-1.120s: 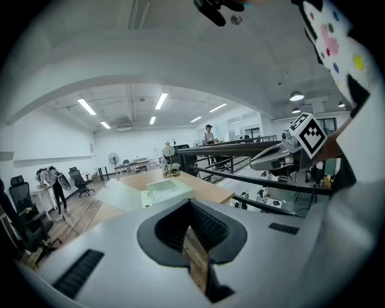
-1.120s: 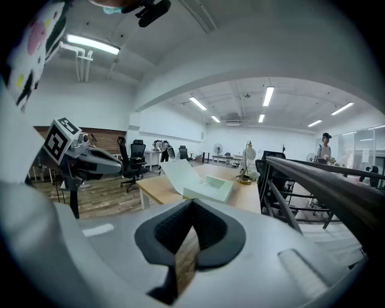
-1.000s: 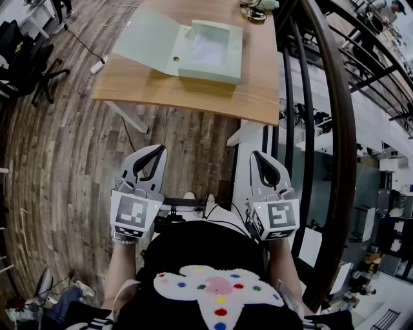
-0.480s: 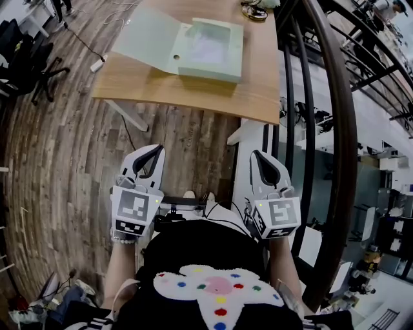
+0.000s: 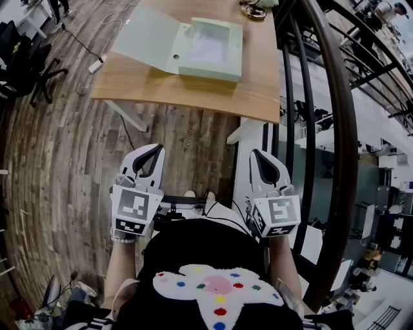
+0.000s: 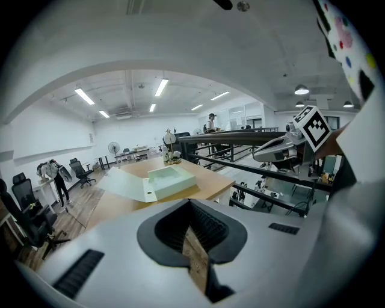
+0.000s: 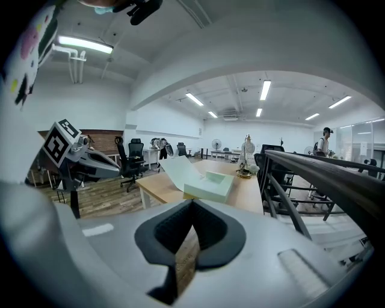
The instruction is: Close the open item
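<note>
A pale green box file [image 5: 208,46] lies open on the wooden table [image 5: 193,93], its lid flap [image 5: 145,33] spread out to the left. My two grippers are held low near my body, well short of the table. The left gripper [image 5: 156,150] is shut and empty. The right gripper [image 5: 257,155] is also shut with nothing in it. The left gripper view shows the box [image 6: 172,180] and its lid [image 6: 123,183] far beyond the shut jaws [image 6: 191,204]. The right gripper view shows the box [image 7: 209,185] ahead of its shut jaws [image 7: 192,207].
A black curved railing [image 5: 330,129] runs along the right, close to my right gripper. Wooden floor lies between me and the table. A black office chair [image 5: 29,64] stands at the left, a power strip [image 5: 98,65] lies on the floor, and a small ornament [image 5: 254,10] sits at the table's far end.
</note>
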`<state>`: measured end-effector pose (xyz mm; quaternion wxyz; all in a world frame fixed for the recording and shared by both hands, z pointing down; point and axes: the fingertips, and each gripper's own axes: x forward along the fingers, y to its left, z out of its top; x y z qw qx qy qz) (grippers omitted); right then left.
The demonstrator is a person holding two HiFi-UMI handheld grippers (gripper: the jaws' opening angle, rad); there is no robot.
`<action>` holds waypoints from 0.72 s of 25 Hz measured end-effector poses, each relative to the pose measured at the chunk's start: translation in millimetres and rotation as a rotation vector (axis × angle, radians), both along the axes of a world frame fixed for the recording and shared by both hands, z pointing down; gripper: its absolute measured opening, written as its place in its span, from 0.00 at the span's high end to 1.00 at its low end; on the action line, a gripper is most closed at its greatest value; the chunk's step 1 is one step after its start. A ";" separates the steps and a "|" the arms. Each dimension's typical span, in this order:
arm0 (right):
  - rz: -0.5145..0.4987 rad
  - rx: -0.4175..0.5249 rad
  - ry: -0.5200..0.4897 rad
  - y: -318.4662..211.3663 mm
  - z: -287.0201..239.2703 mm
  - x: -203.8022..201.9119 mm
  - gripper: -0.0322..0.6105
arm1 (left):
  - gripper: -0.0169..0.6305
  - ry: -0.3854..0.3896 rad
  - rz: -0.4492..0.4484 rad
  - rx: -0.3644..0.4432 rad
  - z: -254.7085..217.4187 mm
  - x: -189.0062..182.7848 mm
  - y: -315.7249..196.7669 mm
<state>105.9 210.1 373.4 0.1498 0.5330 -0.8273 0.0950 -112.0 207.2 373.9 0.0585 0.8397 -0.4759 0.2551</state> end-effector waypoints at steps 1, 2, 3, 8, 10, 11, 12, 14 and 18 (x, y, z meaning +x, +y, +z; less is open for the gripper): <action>0.001 -0.003 -0.001 0.7 1.5 -0.8 0.94 | 0.96 0.001 0.000 0.002 -0.3 -1.2 -0.2; 0.001 -0.006 -0.001 1.4 2.9 -2.0 0.94 | 0.96 0.003 0.001 0.004 -0.5 -2.5 -0.3; 0.001 -0.004 -0.001 1.4 2.3 -3.7 0.94 | 0.96 0.005 0.002 0.006 -0.7 -4.0 -0.6; 0.009 0.023 0.004 0.3 -7.8 -15.0 0.94 | 0.96 0.011 0.012 0.020 -3.9 -11.8 -3.0; 0.018 0.027 0.006 1.0 -7.4 -17.4 0.94 | 0.96 0.012 0.018 0.025 -4.4 -14.7 -3.7; 0.024 0.028 0.007 1.3 -6.9 -18.3 0.94 | 0.96 0.013 0.020 0.027 -4.2 -16.4 -3.9; 0.030 0.029 0.008 1.7 -6.5 -19.0 0.94 | 0.96 0.013 0.021 0.028 -3.9 -18.3 -3.9; 0.042 0.033 0.007 3.5 -6.6 -20.0 0.94 | 0.96 0.014 0.023 0.031 -3.5 -22.6 -2.9; 0.060 0.043 0.006 5.4 -7.1 -23.1 0.94 | 0.96 0.011 0.018 0.045 -5.0 -33.2 -4.1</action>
